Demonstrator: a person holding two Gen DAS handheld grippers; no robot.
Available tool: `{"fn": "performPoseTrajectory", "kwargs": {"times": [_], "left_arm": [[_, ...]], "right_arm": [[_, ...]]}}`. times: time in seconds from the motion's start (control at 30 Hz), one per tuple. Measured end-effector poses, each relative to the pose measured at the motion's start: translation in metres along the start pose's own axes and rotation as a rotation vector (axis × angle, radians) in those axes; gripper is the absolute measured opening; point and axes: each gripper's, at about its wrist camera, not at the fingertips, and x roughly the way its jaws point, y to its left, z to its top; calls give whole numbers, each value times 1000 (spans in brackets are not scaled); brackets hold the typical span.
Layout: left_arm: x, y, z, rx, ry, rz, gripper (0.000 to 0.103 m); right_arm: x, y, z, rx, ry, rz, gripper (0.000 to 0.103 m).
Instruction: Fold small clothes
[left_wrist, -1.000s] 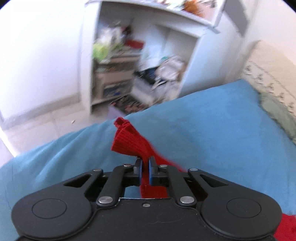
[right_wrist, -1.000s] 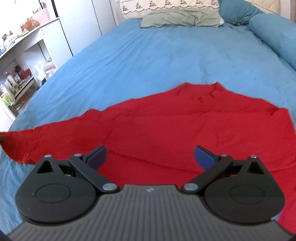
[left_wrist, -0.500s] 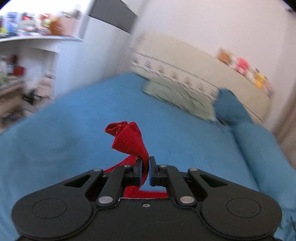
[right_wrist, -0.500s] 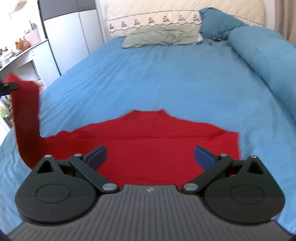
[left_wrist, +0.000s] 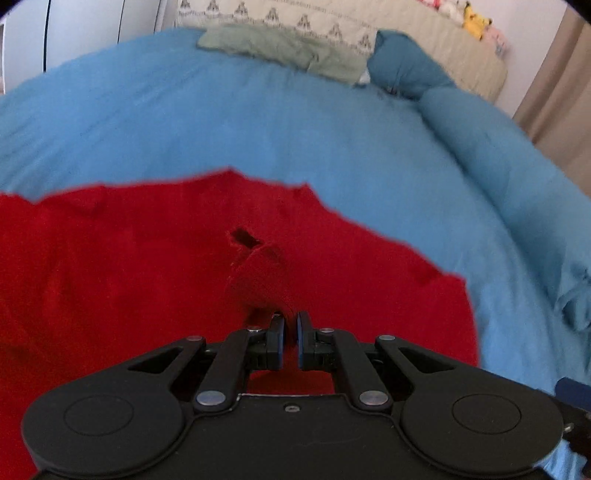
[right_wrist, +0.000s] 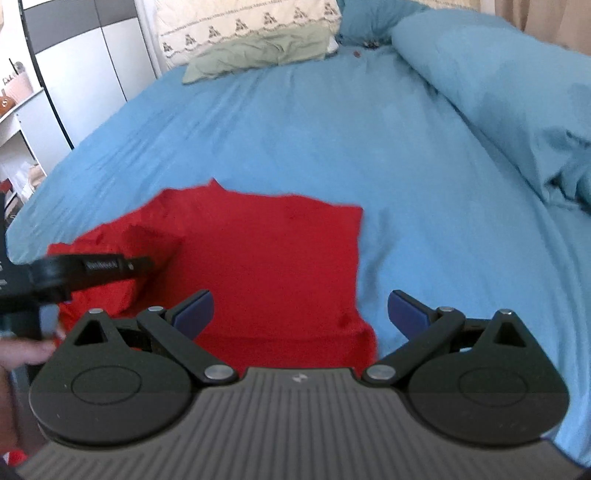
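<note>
Now left tool (left_wrist: 290, 325) pinches red garment (right_wrist: 266, 258) fold (over blue bed (right_wrist: 369, 122)); right tool (right_wrist: 300, 310) spread wide, holding nothing.

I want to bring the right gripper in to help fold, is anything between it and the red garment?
Nothing visible. The right gripper hangs open directly over the red garment; the left gripper pinches cloth off to one side.
</note>
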Motion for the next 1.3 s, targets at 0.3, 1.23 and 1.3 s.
{"fn": "performPoseTrajectory", "kwargs": {"times": [0.3, 1.23, 1.3], "left_arm": [[-26, 9, -6, 34, 2, 34, 72], [-91, 183, -4, -14, 5, 276, 86], [-89, 186, -3, -18, 8, 275, 86]], "right_arm": [[2, -7, -1, 16, 22, 6, 103], [115, 131, 23, -66, 133, 33, 40], [117, 118, 22, -12, 151, 96, 65]]}}
